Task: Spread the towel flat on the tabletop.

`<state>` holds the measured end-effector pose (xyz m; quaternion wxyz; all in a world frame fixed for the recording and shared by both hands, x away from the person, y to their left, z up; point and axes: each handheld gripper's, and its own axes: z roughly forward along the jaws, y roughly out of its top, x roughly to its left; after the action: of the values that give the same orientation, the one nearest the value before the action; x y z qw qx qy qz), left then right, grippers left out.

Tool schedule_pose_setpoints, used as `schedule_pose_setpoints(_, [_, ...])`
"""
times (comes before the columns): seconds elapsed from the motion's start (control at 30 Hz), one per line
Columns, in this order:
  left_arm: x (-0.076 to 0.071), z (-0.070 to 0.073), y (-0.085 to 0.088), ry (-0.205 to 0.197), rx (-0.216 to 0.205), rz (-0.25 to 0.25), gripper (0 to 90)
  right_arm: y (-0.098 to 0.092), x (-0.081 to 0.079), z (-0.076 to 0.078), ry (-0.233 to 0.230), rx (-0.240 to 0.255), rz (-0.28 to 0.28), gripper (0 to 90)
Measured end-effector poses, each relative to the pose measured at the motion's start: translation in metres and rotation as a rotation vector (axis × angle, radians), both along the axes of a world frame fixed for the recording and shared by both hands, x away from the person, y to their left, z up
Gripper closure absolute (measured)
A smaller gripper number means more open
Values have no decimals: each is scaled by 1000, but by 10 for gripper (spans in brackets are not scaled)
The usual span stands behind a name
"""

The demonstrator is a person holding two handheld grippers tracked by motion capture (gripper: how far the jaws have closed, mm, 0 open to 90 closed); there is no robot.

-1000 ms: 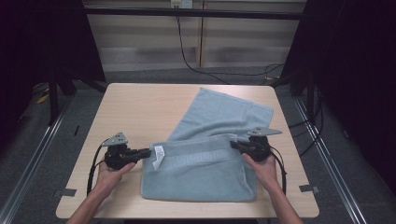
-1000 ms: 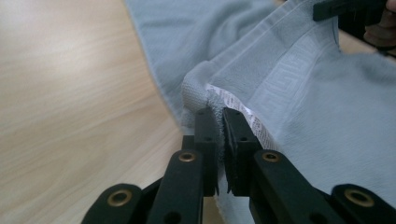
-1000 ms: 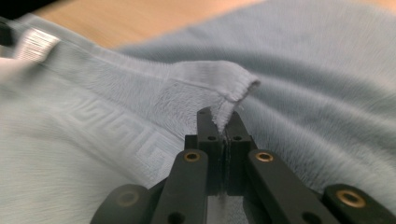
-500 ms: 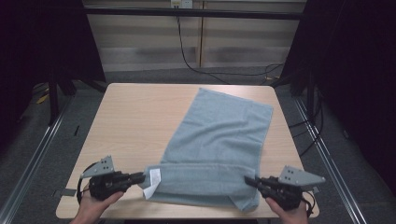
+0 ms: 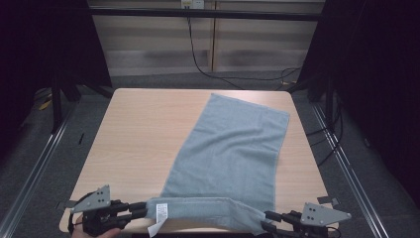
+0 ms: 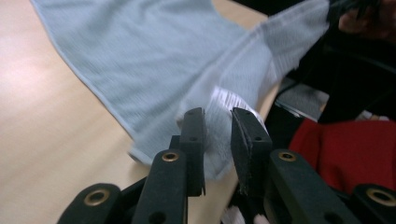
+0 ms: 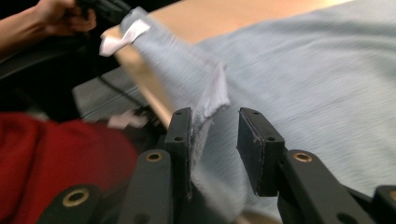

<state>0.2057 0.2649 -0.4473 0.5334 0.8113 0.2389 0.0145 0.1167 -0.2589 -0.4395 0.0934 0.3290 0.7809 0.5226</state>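
Note:
A grey-blue towel (image 5: 233, 144) lies spread across the wooden table (image 5: 133, 129), and its near hem hangs at the front edge. My left gripper (image 5: 141, 210) is at the hem's left corner, by the white label (image 5: 159, 214). Its jaws have just been opening. In the left gripper view they (image 6: 217, 114) stand apart with the towel corner (image 6: 210, 154) loose between them. My right gripper (image 5: 267, 222) is at the right corner. Its jaws (image 7: 215, 114) have just been opening too, and the towel corner (image 7: 212, 100) rests against one pad.
A dark frame and cables stand beyond the table's far edge (image 5: 198, 91). Metal rails (image 5: 44, 153) run along both sides on the floor. A red garment (image 6: 355, 149) on the person sits just below the near edge.
Both grippers drew the towel's folded-over edge from mid-table back to the near edge, laying the towel out flat. Their jaws have since parted.

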Motion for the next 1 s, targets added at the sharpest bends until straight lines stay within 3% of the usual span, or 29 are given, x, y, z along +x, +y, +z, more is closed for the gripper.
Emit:
schedule_pose_setpoints(0.07, [16,5,2,-3,-12,21,741,-4,6,3,-11,20,-30,671])
schedule_pose_setpoints(0.17, [51,1,-6,18,18,59,720,-7,22,5,-29,8,-83,726])
schedule_pose_setpoints(0.2, [58,-1,-11,14,35,79,718,-8,34,3,-23,27,-94,756])
schedule_pose_setpoints(0.3, [91,-17,-36,52,79,83,692,-6,63,-6,15,1,-117,774])
schedule_pose_setpoints(0.47, [120,-43,-78,88,160,46,674,3,113,-29,87,-73,-137,728])
schedule_pose_setpoints(0.57, [125,-55,-94,82,236,30,674,4,131,-38,119,-94,-147,705])
schedule_pose_setpoints(0.67, [123,-58,-100,55,247,31,698,7,137,-46,138,-138,-162,685])
schedule_pose_setpoints(0.7, [120,-57,-100,33,275,27,716,8,138,-48,143,-153,-156,677])
schedule_pose_setpoints(0.87, [105,-56,-89,25,292,14,840,9,138,-57,155,-218,-180,607])
schedule_pose_setpoints(1.0, [82,-54,-69,58,295,11,855,12,139,-57,153,-210,-184,578])
